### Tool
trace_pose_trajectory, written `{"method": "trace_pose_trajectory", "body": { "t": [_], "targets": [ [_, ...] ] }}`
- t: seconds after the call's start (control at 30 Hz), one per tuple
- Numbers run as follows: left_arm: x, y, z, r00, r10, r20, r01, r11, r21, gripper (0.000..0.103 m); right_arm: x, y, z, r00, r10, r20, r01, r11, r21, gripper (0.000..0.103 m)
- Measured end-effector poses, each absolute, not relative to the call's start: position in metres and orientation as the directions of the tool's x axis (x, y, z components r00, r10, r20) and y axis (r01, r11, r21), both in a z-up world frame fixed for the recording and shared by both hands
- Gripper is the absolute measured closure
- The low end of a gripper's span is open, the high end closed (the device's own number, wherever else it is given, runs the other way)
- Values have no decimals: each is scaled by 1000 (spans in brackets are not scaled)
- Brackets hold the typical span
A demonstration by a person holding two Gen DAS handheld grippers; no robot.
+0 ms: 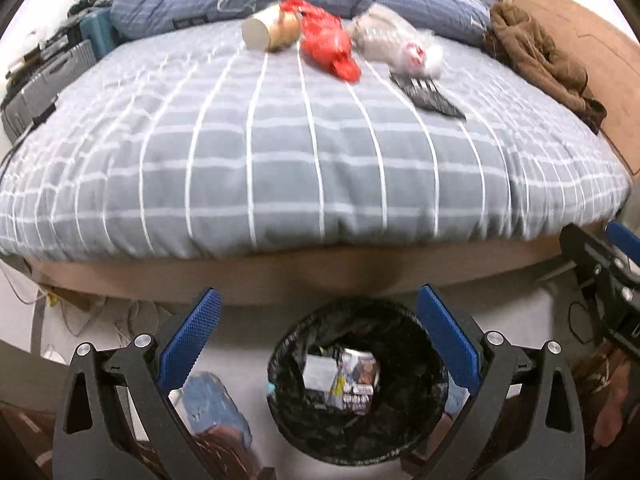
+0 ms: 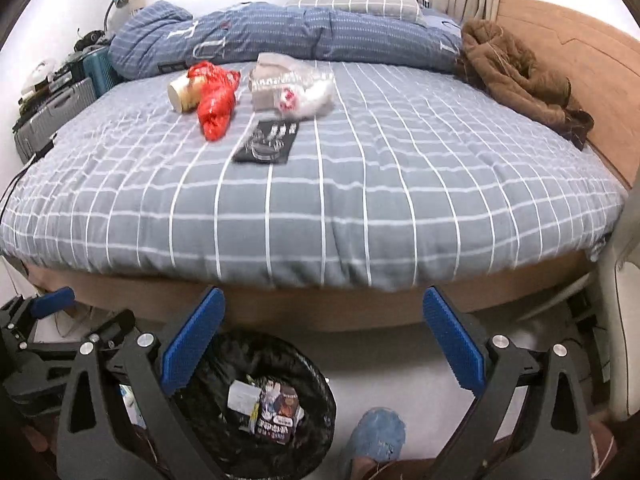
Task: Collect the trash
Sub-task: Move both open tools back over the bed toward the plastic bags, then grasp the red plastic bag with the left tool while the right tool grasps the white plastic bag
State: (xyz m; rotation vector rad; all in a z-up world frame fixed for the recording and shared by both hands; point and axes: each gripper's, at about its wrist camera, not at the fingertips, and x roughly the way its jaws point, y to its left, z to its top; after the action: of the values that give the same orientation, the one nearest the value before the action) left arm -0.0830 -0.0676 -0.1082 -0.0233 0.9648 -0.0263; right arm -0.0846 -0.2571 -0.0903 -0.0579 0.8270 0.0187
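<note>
Below, both grippers agape over bin.

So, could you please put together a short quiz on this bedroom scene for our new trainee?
1. True or false: the left tongs are shut on the red plastic bag.
2. Which item lies nearest the foot of the bed? A) paper cup B) black packet C) clear plastic bag
3. Fill in: the bin with the black liner stands on the ____, below the left tongs.

Key: 1 false, both the left and right tongs are open and empty. 2 B. 3 floor.
</note>
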Motion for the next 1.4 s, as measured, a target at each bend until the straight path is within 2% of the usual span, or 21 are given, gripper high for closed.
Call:
{"method": "trace_pose_trajectory", "body": {
  "t": [0.47,0.93,1.4],
  "targets": [
    [-13,-51,-80,627,13,-779,-37,999,-14,6,-11,-247,-76,705,23,-709,-71,997,-39,8],
    [60,-60,-59,673,9,-740,-27,1000,-13,6,53,-241,-67,731,27,-682,-82,995,-48,8],
    [135,-63,-65,645,-20,-764,-28,998,-50,6,140,-254,-69,720,36,-693,-63,998,-13,8]
  ]
}}
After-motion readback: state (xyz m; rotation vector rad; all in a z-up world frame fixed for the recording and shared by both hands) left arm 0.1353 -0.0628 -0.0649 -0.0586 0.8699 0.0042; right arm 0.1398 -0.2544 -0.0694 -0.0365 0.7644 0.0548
